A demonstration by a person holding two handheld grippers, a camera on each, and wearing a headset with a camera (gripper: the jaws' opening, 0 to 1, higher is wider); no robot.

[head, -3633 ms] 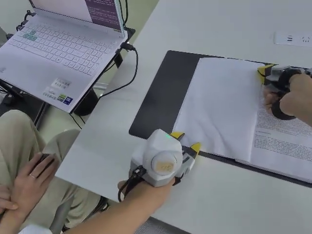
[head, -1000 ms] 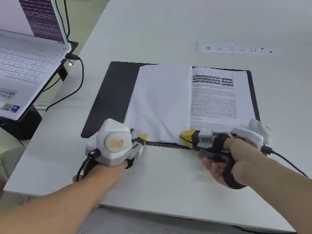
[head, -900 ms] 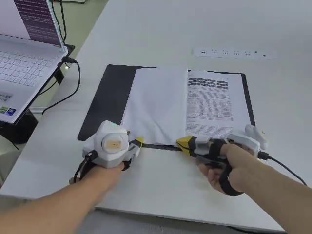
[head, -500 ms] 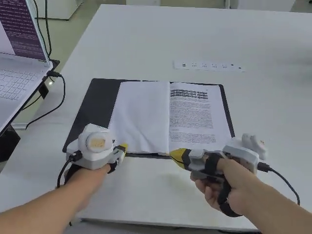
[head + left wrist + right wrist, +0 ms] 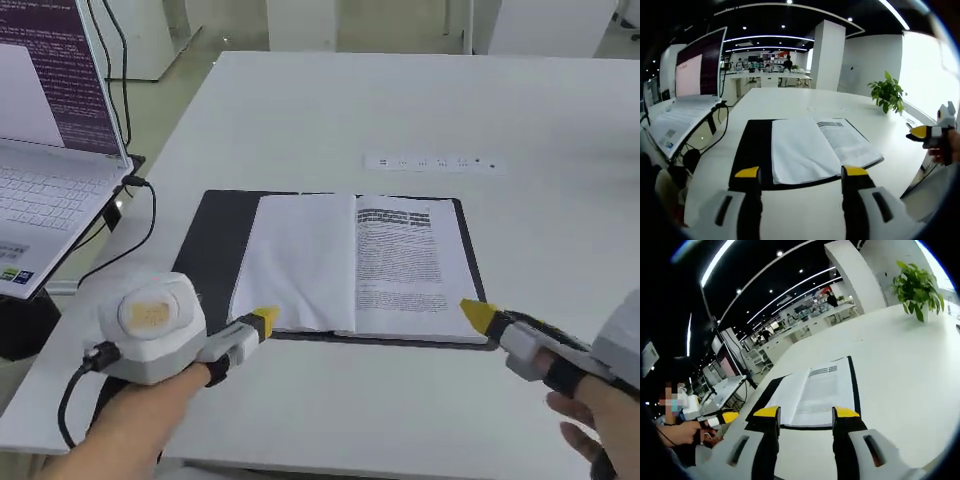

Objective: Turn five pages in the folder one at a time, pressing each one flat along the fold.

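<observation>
- The folder (image 5: 213, 250) lies open and flat on the white table (image 5: 330, 100), near its middle. Its black cover is bare on the left.
- Inside it, a blank turned page (image 5: 298, 262) lies on the left and a printed page (image 5: 398, 262) on the right, meeting at the fold (image 5: 355, 265).
- The left gripper (image 5: 801, 172) hovers just beside the folder's near-left corner, its 2 jaws apart with nothing between them.
- The right gripper (image 5: 806, 412) is at the near-right corner, its jaws also apart and holding nothing.
- For the next turn, the right gripper should probably pinch only 1 sheet at that near-right corner, carry it over in an arc, then press along the fold from near to far.
- The left gripper could steady the blank page meanwhile.
</observation>
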